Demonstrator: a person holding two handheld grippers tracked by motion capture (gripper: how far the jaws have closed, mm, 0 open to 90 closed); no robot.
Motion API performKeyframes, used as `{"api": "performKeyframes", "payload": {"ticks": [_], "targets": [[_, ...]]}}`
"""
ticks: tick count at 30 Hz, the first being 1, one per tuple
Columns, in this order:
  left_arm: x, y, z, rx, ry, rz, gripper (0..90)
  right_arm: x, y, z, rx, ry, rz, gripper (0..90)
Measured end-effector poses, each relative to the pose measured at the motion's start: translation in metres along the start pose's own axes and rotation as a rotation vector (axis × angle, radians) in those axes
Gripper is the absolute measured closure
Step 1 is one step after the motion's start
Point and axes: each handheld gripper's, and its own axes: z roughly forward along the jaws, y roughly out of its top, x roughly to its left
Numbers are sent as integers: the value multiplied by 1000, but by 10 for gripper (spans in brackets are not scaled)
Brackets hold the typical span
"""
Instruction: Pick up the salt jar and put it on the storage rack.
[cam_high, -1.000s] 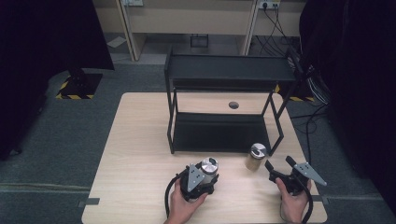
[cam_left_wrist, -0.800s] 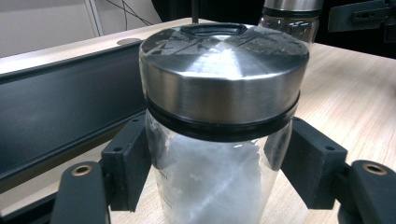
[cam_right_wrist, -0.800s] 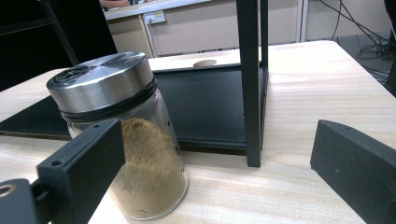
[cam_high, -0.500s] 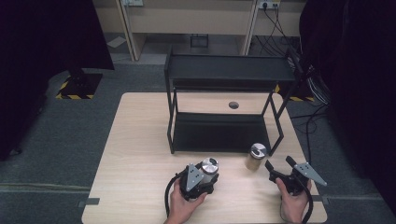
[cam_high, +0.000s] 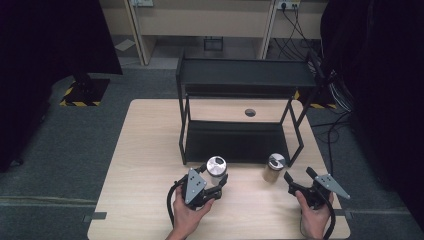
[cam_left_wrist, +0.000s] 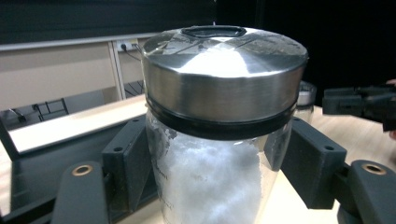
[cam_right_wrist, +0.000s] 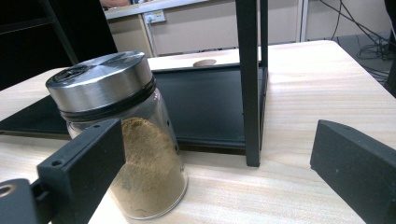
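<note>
Holding the white-powder jar (cam_left_wrist: 219, 140) tight, the left gripper (cam_high: 214, 186) looks ready to lift it — probably onto the black rack (cam_high: 240, 75). The right gripper (cam_high: 299, 181) waits with jaws apart beside the brown-powder jar (cam_right_wrist: 121, 140) — its next job is closing on it.

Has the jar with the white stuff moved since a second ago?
Yes. The white-filled jar, clamped in the left gripper, has shifted slightly up the picture toward the black rack, whose front edge it now nearly meets in the high view.
</note>
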Motion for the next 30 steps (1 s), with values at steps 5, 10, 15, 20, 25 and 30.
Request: {"api": "performKeyframes", "payload": {"ticks": [5, 10, 15, 20, 25, 30], "targets": [[1, 3, -2, -3, 2, 4, 304, 0, 0, 0, 0, 0, 0, 34], [0, 7, -3, -10, 8, 4, 304, 0, 0, 0, 1, 0, 1, 34], [-1, 18, -4, -29, 32, 6, 304, 0, 0, 0, 0, 0, 4, 34], [2, 38, 0, -44, 60, 20, 304, -1, 0, 0, 0, 1, 6, 33], [6, 58, 3, -71, 87, 32, 304, -2, 0, 0, -1, 3, 9, 34], [8, 68, 4, -84, 102, 35, 305, -2, 0, 0, 0, 4, 11, 34]]}}
